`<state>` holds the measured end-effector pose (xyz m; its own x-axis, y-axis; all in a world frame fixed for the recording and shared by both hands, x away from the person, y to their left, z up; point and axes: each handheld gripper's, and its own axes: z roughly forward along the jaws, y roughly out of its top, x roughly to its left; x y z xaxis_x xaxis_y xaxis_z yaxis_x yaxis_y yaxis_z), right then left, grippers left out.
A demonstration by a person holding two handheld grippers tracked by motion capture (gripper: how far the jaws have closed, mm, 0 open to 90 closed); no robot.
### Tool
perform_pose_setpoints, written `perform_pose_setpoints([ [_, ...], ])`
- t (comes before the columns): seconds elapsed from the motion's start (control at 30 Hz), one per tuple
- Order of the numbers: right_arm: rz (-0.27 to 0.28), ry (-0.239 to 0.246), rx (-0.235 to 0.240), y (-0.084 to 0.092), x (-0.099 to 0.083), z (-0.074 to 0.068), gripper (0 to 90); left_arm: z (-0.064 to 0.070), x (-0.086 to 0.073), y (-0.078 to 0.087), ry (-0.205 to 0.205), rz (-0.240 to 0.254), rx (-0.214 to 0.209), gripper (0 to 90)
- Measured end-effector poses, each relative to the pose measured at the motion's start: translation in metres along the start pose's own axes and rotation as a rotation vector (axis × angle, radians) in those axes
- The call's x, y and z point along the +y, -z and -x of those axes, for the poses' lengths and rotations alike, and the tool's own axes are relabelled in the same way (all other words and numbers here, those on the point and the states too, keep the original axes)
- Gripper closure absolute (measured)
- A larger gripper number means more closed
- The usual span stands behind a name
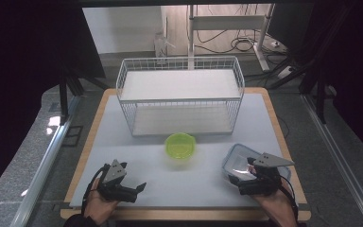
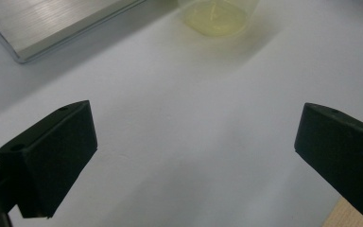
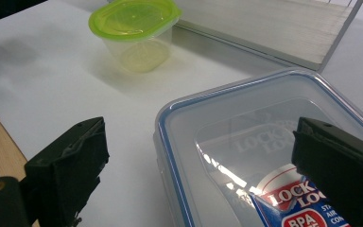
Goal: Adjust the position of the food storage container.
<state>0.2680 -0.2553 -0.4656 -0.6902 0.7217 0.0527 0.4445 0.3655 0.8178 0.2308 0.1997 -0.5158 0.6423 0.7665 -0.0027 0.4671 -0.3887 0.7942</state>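
We count two tubs on worktop (image 1: 123,156): green-lidded tub (image 1: 180,146), blue-rimmed box (image 1: 238,161); one wire basket (image 1: 180,94). Left gripper (image 1: 139,187) wide, empty; right gripper (image 1: 234,178) wide over box.

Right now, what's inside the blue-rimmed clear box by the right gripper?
Through the clear lid of the blue-rimmed box, only a printed label shows; otherwise it looks empty. The right gripper hides part of the near corner.

Ahead of you a white wire basket rack (image 1: 179,94) stands at the back of the white mat (image 1: 123,142), which covers a wooden-edged table (image 1: 82,161). Past the far edge you see a white metal stand (image 1: 227,23) and black cables (image 1: 243,45) lying loose on the floor.
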Motion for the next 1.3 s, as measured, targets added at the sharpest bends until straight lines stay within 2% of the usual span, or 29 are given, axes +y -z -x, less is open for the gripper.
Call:
perform_pose_setpoints([
  [0.13,0.000,0.005,-0.001,0.000,0.000,0.000,4.9,0.004,0.002,0.000,-0.010,0.000,-0.025,0.4],
  [0.37,-0.017,0.022,-0.012,-0.002,0.000,-0.004,5.6,0.007,0.004,0.000,-0.023,0.002,-0.013,5.0],
  [0.77,-0.037,0.035,-0.028,-0.003,0.000,-0.006,7.5,0.009,0.010,0.003,-0.038,0.026,-0.024,18.7],
  [0.9,-0.042,0.038,-0.030,-0.002,0.001,-0.007,8.0,0.009,0.013,0.002,-0.031,0.032,-0.044,25.0],
  [1.0,-0.045,0.038,-0.031,-0.002,0.001,-0.008,8.1,0.008,0.015,0.000,-0.029,0.032,-0.067,34.2],
  [1.07,-0.048,0.040,-0.032,-0.002,0.001,-0.008,8.1,0.008,0.021,-0.003,-0.023,0.019,-0.118,44.9],
  [1.17,-0.047,0.041,-0.031,-0.002,0.001,-0.009,8.9,0.006,0.026,-0.007,-0.010,0.016,-0.157,53.7],
  [1.27,-0.049,0.043,-0.032,-0.002,0.002,-0.009,9.3,0.006,0.029,-0.011,-0.007,0.018,-0.160,61.0],
  [1.3,-0.052,0.043,-0.031,-0.002,0.002,-0.009,9.5,0.005,0.032,-0.015,-0.010,0.013,-0.178,64.3],
])
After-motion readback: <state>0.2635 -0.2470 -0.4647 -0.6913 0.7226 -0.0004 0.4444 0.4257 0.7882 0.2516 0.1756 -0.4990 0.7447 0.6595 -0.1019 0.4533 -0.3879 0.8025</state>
